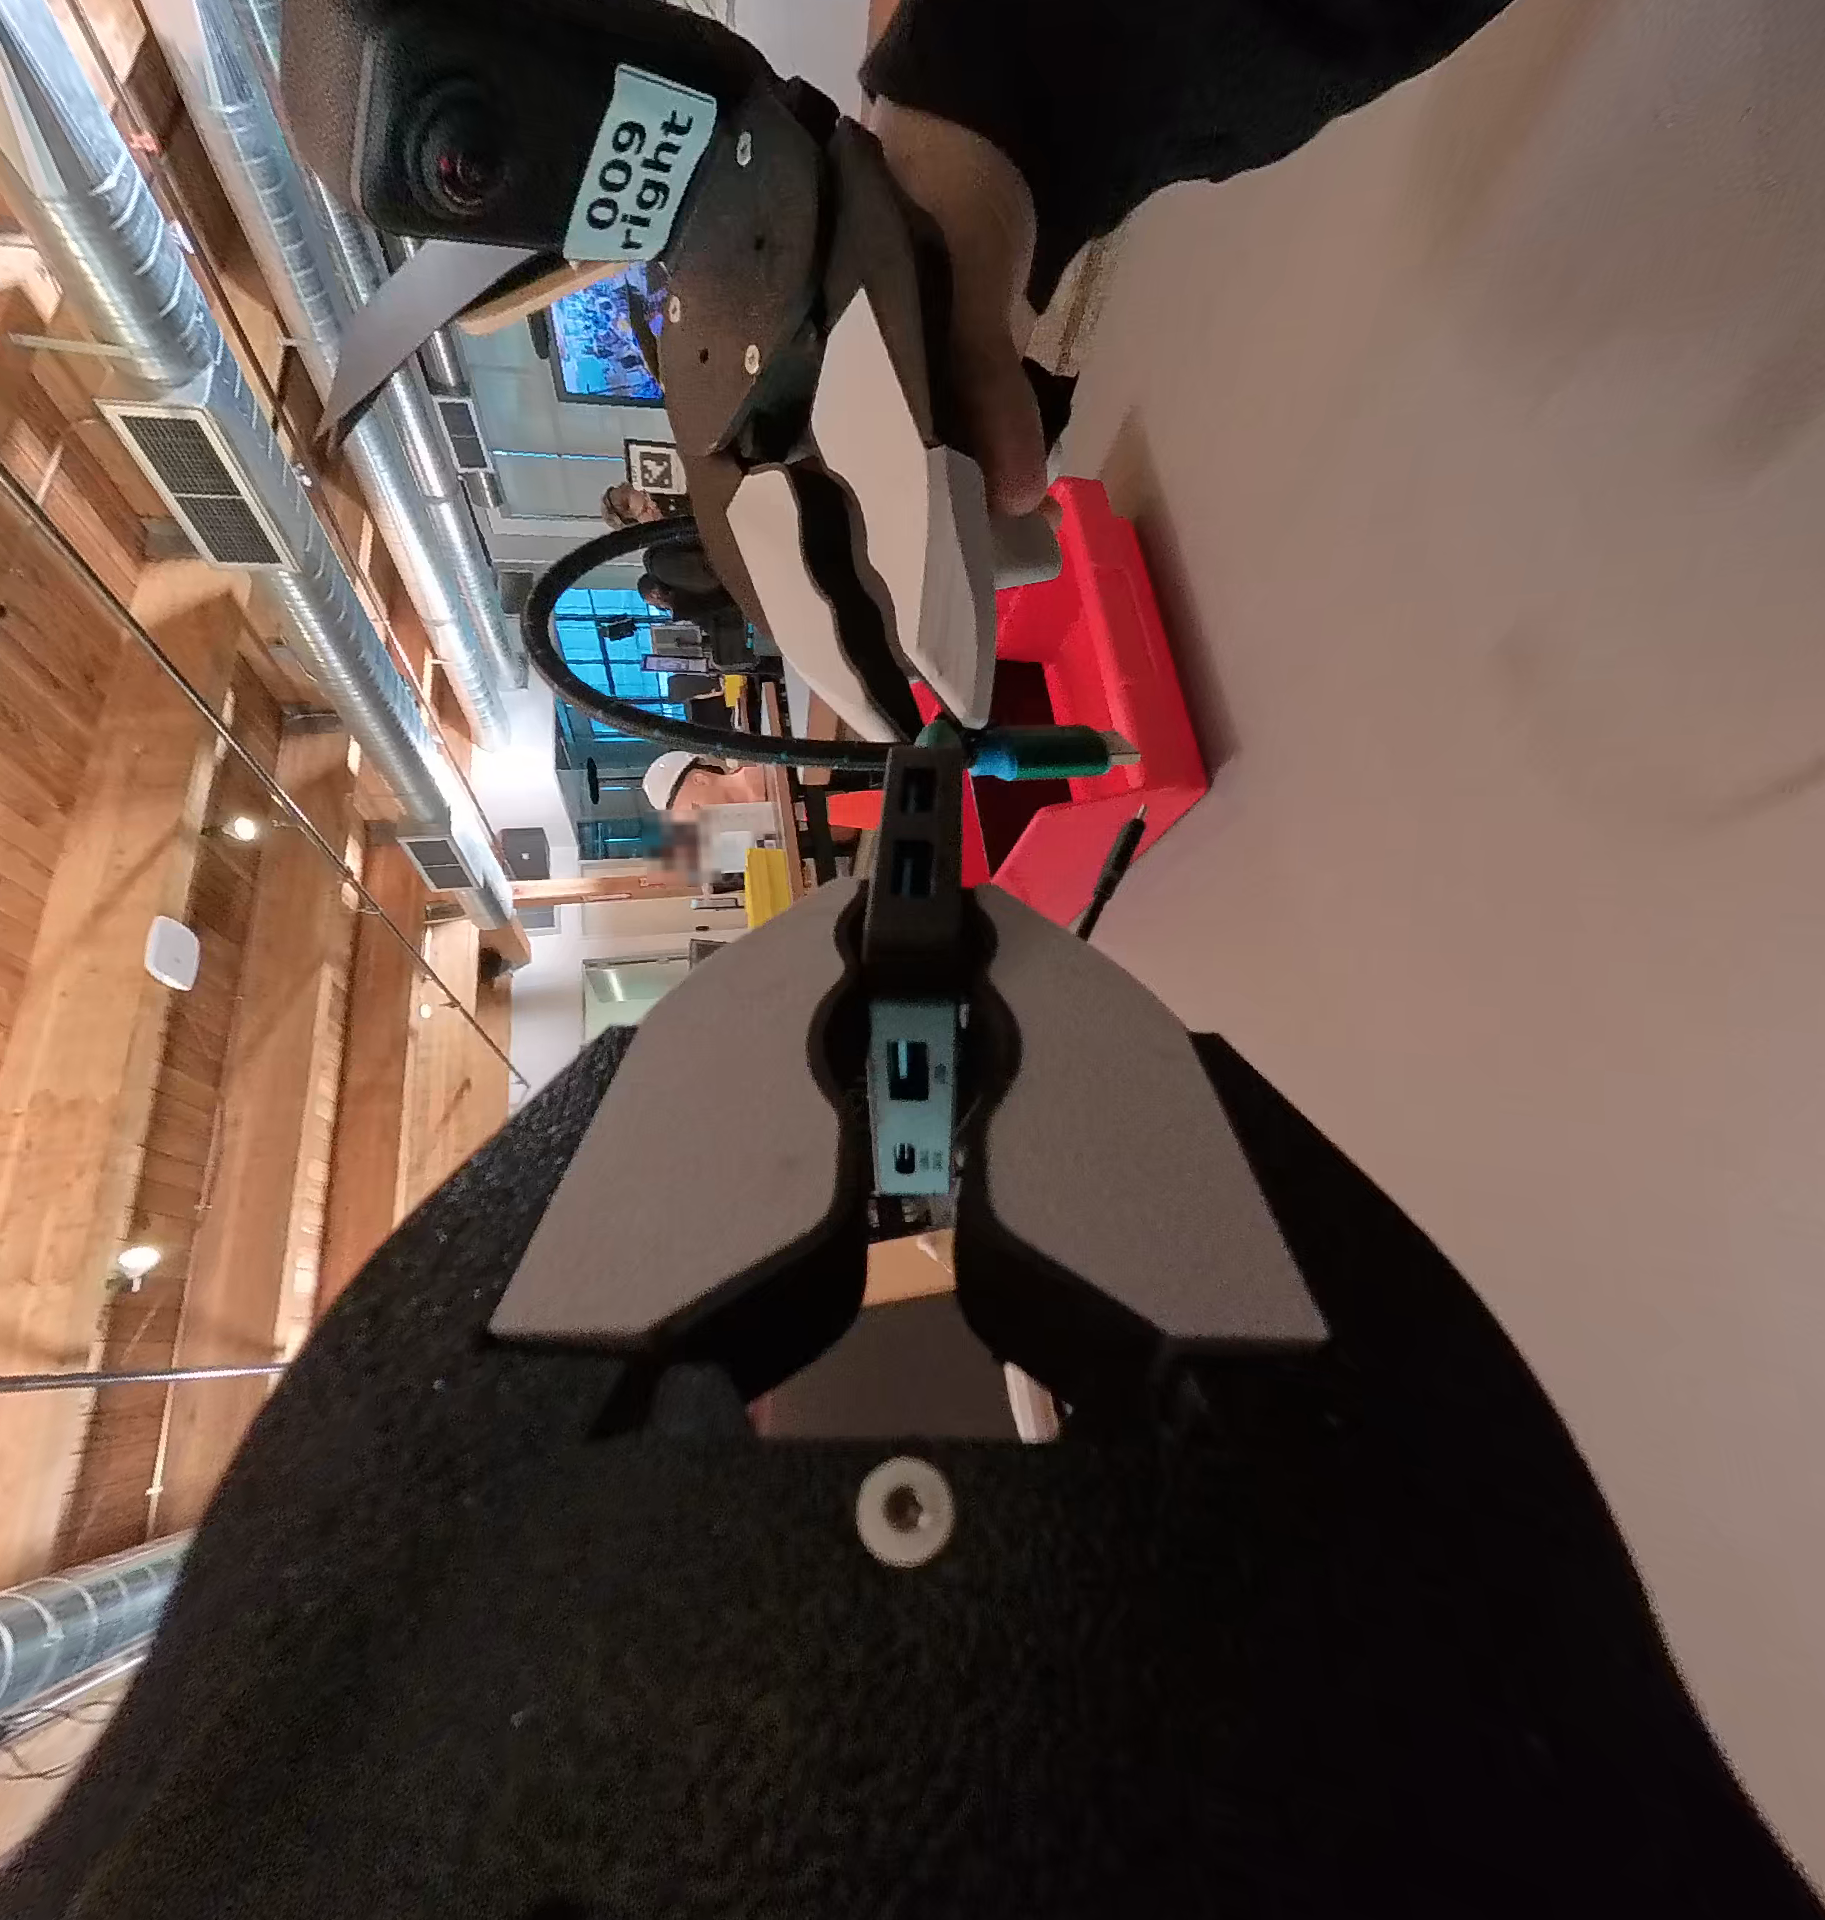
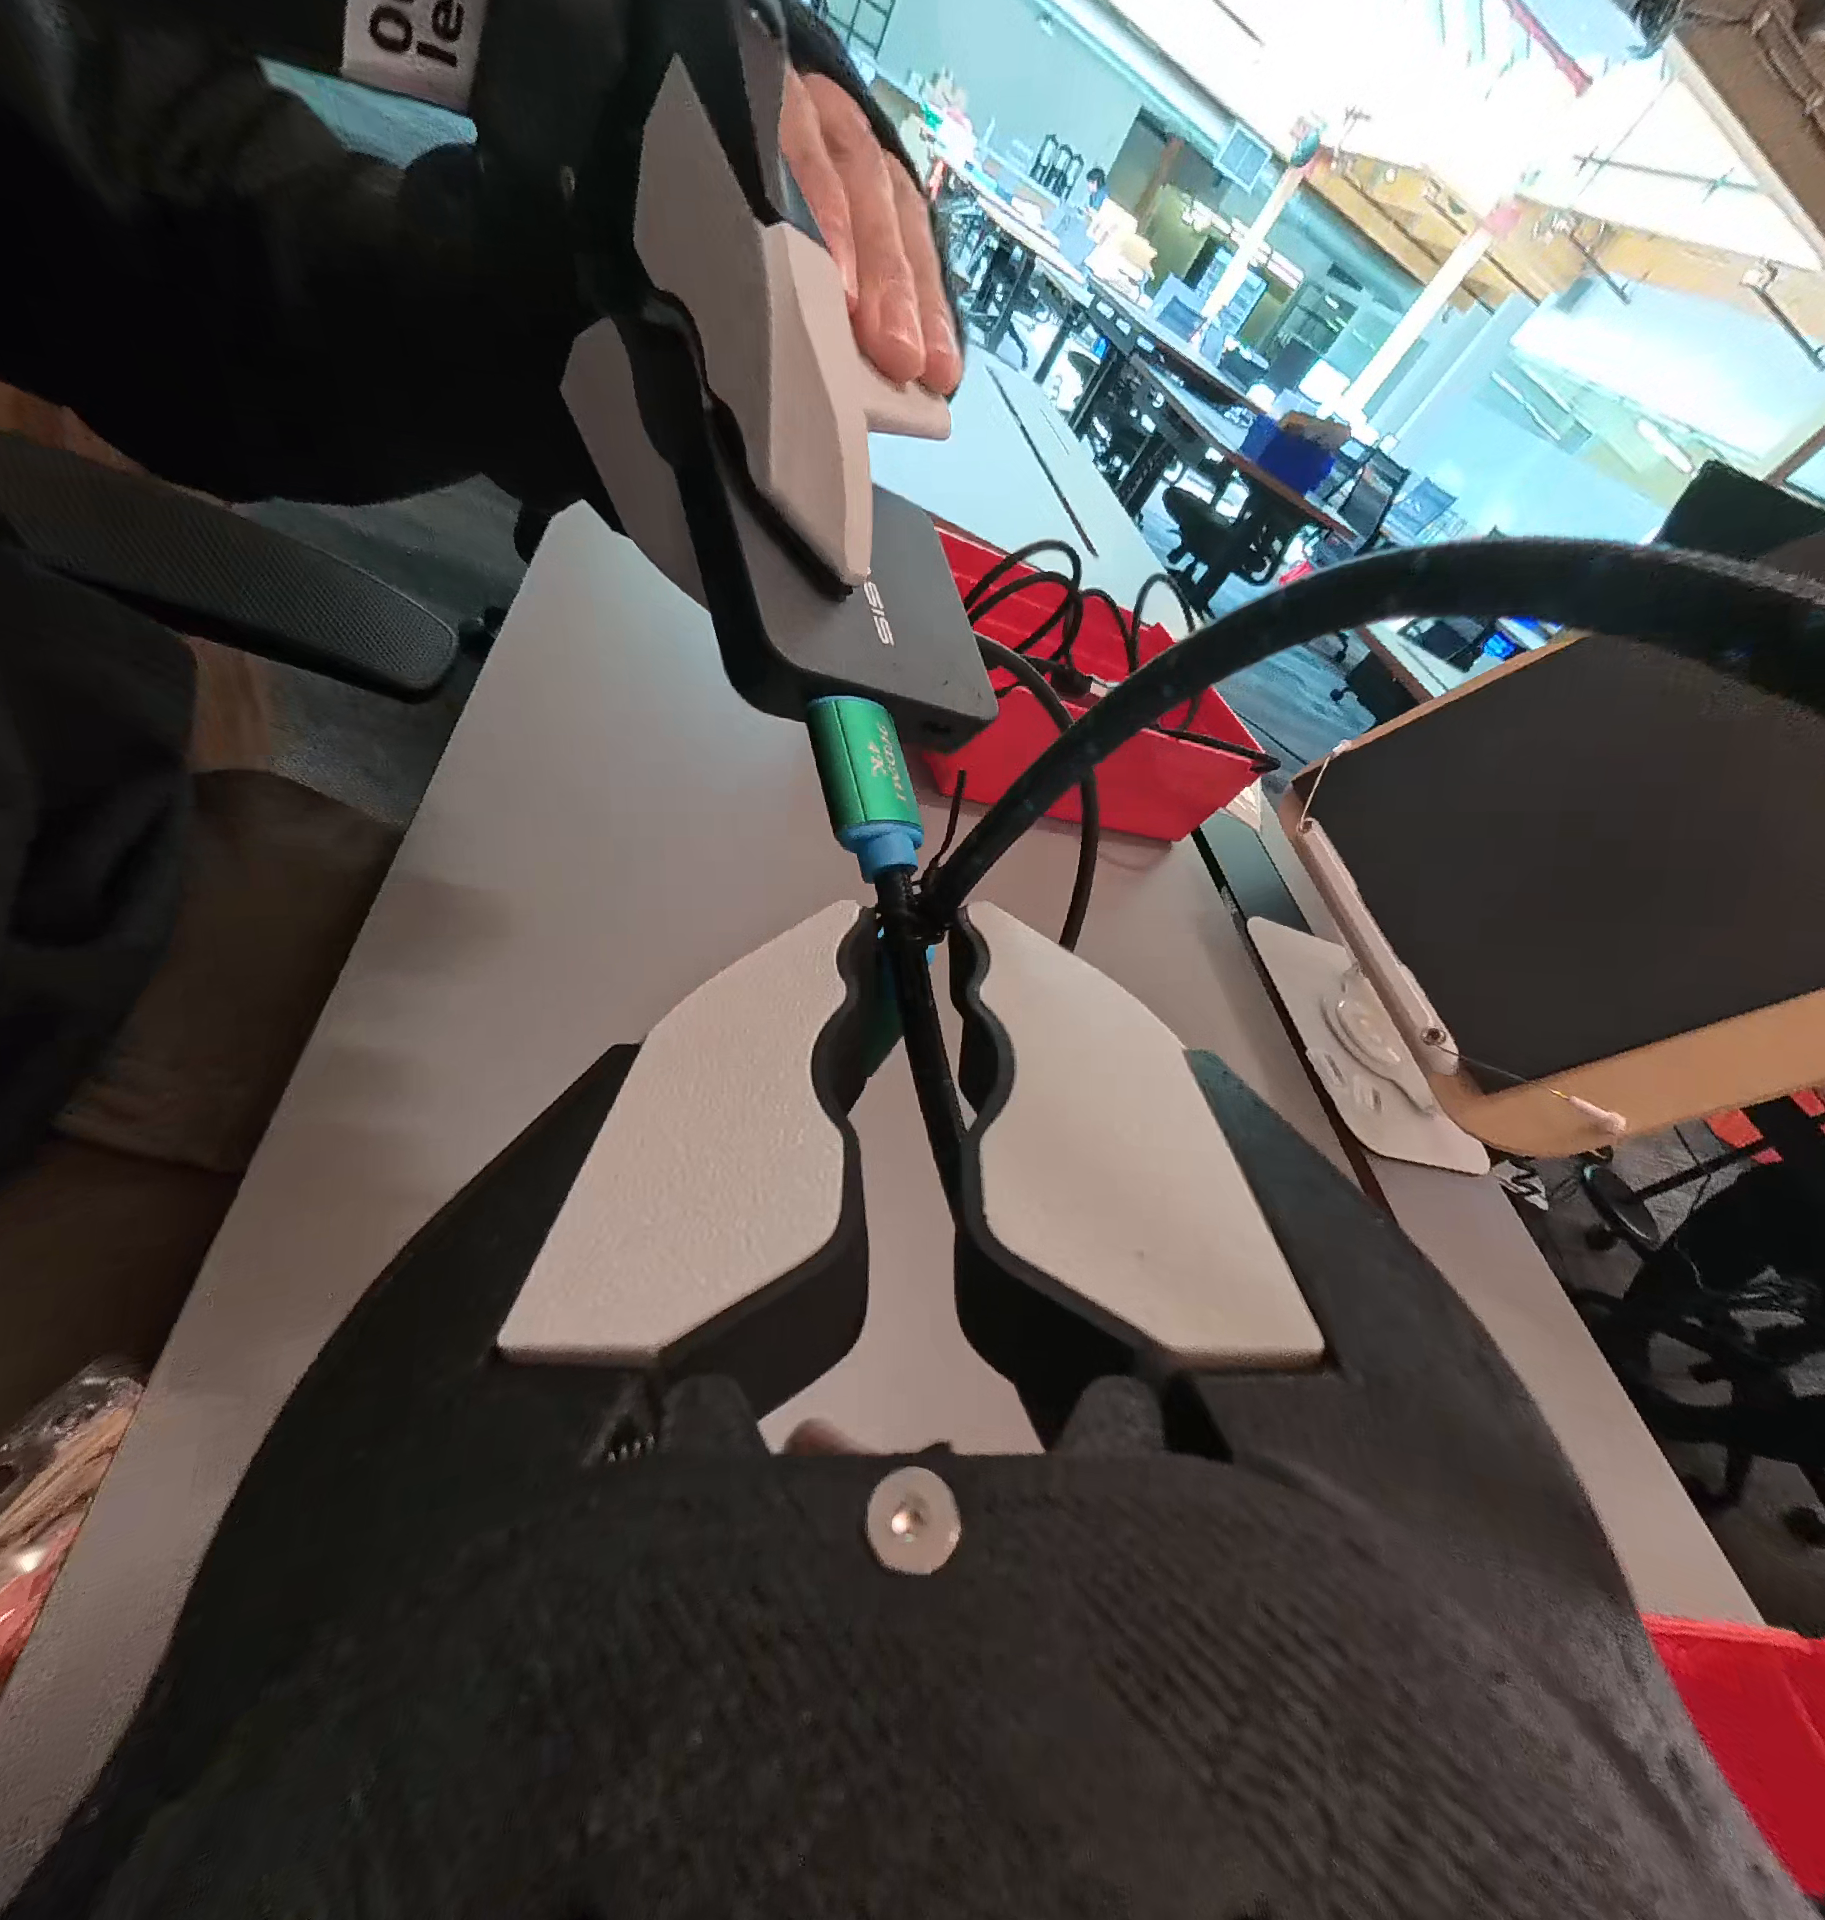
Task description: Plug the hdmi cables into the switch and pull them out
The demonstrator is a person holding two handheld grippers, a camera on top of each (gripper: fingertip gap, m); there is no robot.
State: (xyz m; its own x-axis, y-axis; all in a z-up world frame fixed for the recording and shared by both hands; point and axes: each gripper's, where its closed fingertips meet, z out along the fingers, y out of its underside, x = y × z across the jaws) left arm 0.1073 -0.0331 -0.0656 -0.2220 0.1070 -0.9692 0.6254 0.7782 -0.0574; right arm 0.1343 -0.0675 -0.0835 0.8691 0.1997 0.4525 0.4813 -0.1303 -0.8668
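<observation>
The left gripper (image 1: 913, 914) is clamped on the switch (image 1: 913, 862), a slim black matte box held edge-on between the grey scalloped pads (image 1: 721, 1101), with a row of ports facing the camera. In the right wrist view the same switch (image 2: 866, 623) shows as a flat, round-cornered slab lifted clear of the table (image 2: 596, 790).

The right gripper (image 2: 913, 920) is pinched on the black braided cable (image 2: 934, 1049) just behind the connector. The connector (image 2: 861, 774), a green metallic shell with a blue collar, reaches the switch's lower edge; how deeply it is seated cannot be told. Seen from the left wrist, that connector (image 1: 1053, 750) lies crosswise at the switch's far end. The cable loops upward in a stiff arc (image 2: 1355, 613).

Room to move: the pale, smooth tabletop is open on the near left. A red plastic bin (image 2: 1126, 769) holding coiled black cables sits just beyond the switch. To the right, a dark panel with a light wood frame (image 2: 1510, 862) overhangs the table edge, close beside the cable loop. A person's hand (image 2: 877, 239) grips the left tool's handle.
</observation>
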